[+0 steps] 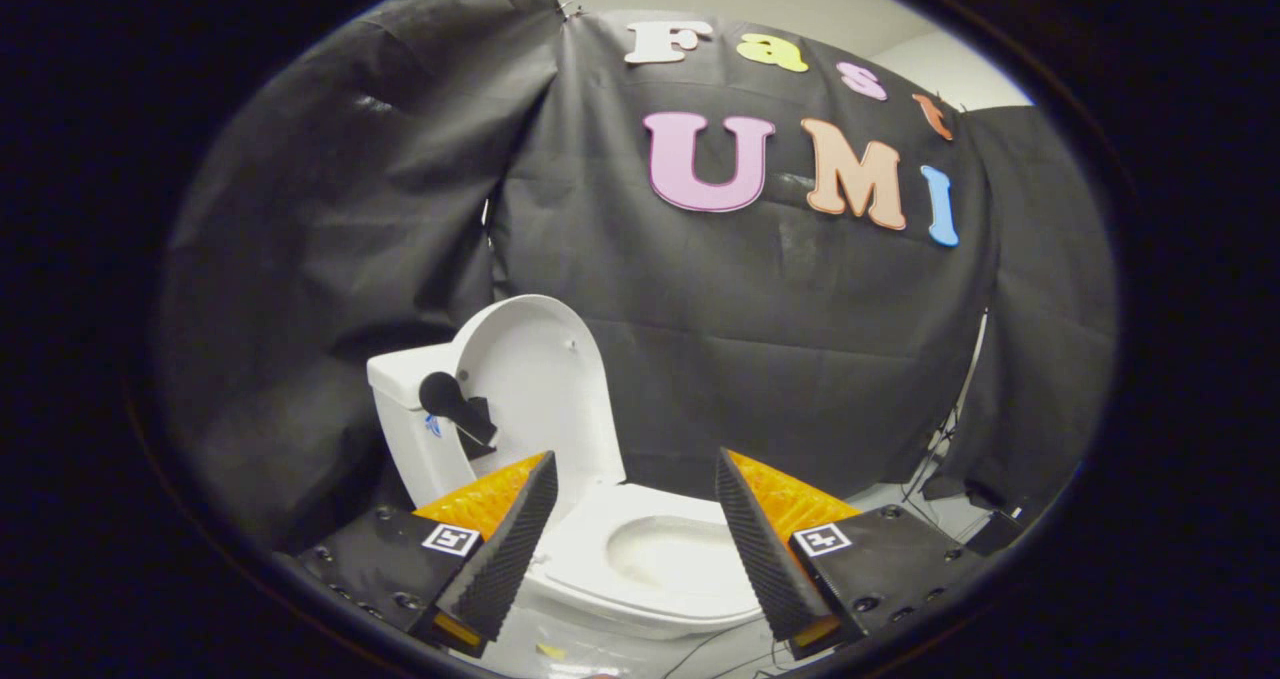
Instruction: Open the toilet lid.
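The toilet lid (540, 379) is standing upright, leaning back against the tank (400, 379), beyond the left finger of the claw (632, 534). Judged from this position, the opening step is appearing complete: the seat (600, 559) and the bowl opening (665, 549) are lying exposed between and just ahead of the fingers.

Handling, as a judgement: the lid is looking like a rigid, smooth moulded plastic shell, light for its size and hinged at the rear. The glossy surface is likely offering little friction, so a pinch on the thin front rim, or a lift from under that rim, is giving the surest hold. Pressing hard against the flat face is risking slip, and an unsupported lid is liable to swing on its hinge and bang.

A dark knob-shaped fitting (455, 404) is sitting on the side of the tank, partly overlapping the edge of the lid; its purpose cannot be told.

The claw is released, its fingers spread wide and gripping nothing, apart from the lid and the seat.

Behind the toilet the black cloth wall (330, 259) is hanging, and cables (930, 459) are trailing on the floor to the right.
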The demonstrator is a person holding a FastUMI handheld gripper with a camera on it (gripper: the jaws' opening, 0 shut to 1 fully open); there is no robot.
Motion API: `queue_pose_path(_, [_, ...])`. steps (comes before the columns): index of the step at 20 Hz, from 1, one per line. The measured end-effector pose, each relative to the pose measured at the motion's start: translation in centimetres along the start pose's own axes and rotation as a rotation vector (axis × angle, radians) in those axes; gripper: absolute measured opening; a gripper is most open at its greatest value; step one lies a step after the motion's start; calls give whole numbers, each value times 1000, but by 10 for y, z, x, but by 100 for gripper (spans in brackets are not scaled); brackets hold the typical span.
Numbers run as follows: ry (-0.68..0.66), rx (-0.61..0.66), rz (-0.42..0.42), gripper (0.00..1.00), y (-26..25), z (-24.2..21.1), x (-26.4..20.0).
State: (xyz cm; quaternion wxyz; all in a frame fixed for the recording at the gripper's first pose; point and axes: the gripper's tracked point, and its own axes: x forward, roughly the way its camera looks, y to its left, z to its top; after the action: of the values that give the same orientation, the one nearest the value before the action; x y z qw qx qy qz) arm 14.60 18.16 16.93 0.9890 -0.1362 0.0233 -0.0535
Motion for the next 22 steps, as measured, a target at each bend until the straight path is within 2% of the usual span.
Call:
queue_pose_path(6, [22,3,48,98,-10,-38,-18])
queue_pose_path(9, [96,17,31,98,-25,-68,-21])
queue_pose_path(12, [126,35,2,98,-33,-78,-24])
queue_pose_path(15, [121,-1,-47,98,-51,-73,-25])
queue_pose_path(22, [-12,77,63,98,-45,-38,-16])
